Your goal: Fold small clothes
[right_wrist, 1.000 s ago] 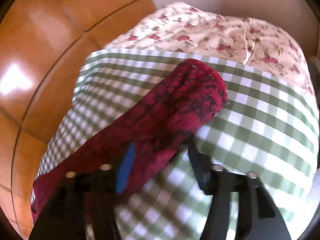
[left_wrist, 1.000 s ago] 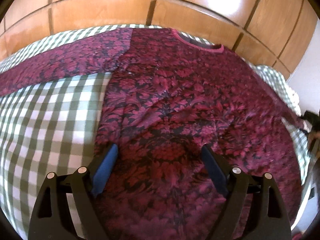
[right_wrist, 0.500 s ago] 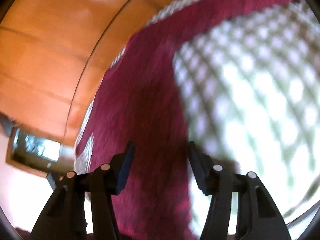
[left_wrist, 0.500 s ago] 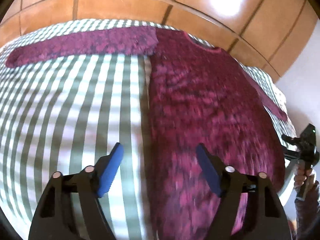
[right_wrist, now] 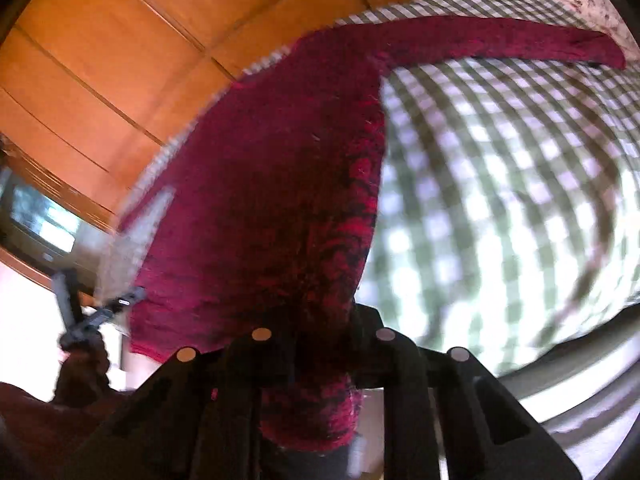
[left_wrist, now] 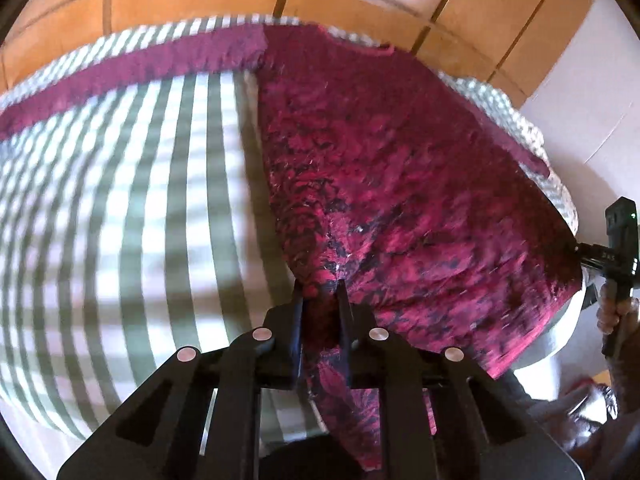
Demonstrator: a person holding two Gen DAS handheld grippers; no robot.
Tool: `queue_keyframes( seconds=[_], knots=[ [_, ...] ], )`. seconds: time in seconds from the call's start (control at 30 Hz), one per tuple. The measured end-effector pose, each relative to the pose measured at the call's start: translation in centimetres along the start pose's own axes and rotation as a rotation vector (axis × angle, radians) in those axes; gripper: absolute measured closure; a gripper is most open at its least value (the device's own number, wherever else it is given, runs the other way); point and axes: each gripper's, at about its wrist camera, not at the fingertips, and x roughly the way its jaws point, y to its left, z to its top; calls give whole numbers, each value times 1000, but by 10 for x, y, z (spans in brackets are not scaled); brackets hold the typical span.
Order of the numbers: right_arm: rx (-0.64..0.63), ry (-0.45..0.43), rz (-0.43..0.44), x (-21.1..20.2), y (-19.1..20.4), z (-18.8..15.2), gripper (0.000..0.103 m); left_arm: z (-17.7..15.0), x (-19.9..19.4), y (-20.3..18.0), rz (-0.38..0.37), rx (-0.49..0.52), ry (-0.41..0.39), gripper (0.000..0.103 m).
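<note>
A wall of orange-brown wooden cupboard doors [left_wrist: 208,4] stands behind the bed, with a pale wall to one side of it. The bed is covered by a green-and-white checked sheet [left_wrist: 132,208], and a cream pillow with small red flowers [right_wrist: 588,4] sits at its far end in the right wrist view.

Spread flat on the sheet is a long-sleeved top [left_wrist: 400,168]. Its body runs lengthwise from the round neckline, which points toward the cupboard doors, back to the hem at the near edge of the bed. The two sleeves stretch straight out to either side, across the body's length; one sleeve [right_wrist: 500,40] reaches toward the flowered pillow. The cloth is deep crimson with a darker, near-black leafy pattern and a fuzzy knitted look, and the neck is trimmed in a brighter pink-red band. Much of both views is smeared by motion.

The left gripper [left_wrist: 322,292] is at the hem's corner on its side, its jaws closing with a pinch of the red cloth bunched between the black fingers and hanging down past them. The right gripper [right_wrist: 320,320] is at the opposite hem corner, its jaws also closing; the cloth drapes over and between them, hiding the fingertips. A hand [left_wrist: 616,312] wraps the right gripper's handle at the edge of the left wrist view.
</note>
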Motion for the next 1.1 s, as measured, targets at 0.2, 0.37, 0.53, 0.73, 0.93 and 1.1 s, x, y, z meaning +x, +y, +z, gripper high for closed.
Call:
queue_keyframes(
  seconds=[0.2,0.37,0.53,0.73,0.93,1.1],
  knots=[
    [90,-4,28,6,-19,-8,69,15,-21,-3,55,25,-68,69],
    [229,-124,68,-27,-65,10,58,48,-35,-18,46,29,-214,43],
    [466,-328,81,-52,-126,51,43,85,1,-50,13,52,-220,38],
    [740,-503,62,-60,-213,102,43,85,66,-64,58,104,-73,38],
    [894,-589,44,-64,-283,146,45,81,79,-61,30,124,-85,26],
    [933,-606,60,-54,-314,188,47,83,89,-69,39,148,-79,17]
  ],
)
